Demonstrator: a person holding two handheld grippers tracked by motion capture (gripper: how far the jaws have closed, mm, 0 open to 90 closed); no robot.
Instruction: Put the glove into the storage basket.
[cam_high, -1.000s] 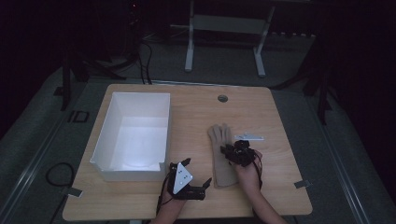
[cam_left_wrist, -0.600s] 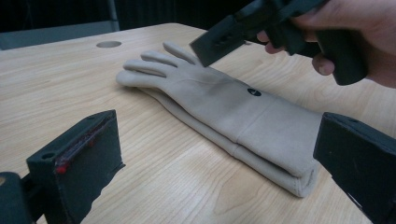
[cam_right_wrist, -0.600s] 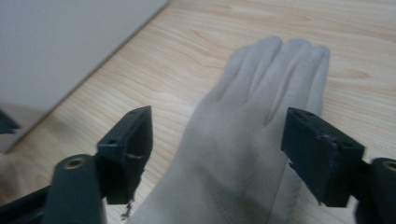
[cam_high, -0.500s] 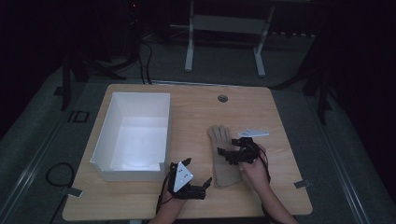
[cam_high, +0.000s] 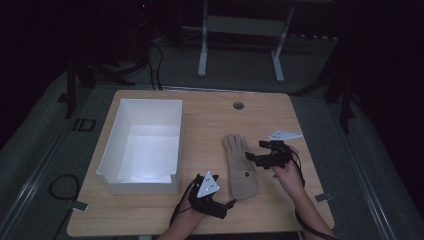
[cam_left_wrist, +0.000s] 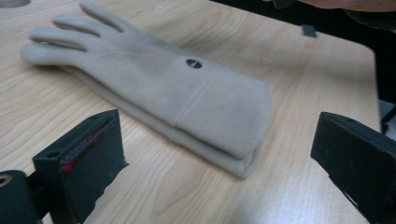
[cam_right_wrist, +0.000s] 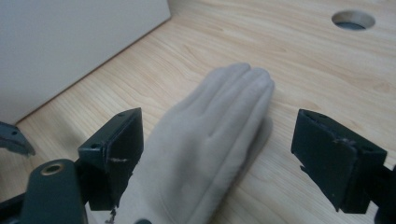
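High overview, close gripper views, shared glove (cam_high: 241, 165)

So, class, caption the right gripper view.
Open right gripper poised over beige glove on wooden table, white box beside.

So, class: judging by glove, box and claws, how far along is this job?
Done: the beige glove lies flat on the table beside the white box. In hand: nothing; the right claw has just been opening, the glove lying unpinched below it. The left claw stands open at the cuff. Left: boxing the glove, probably.
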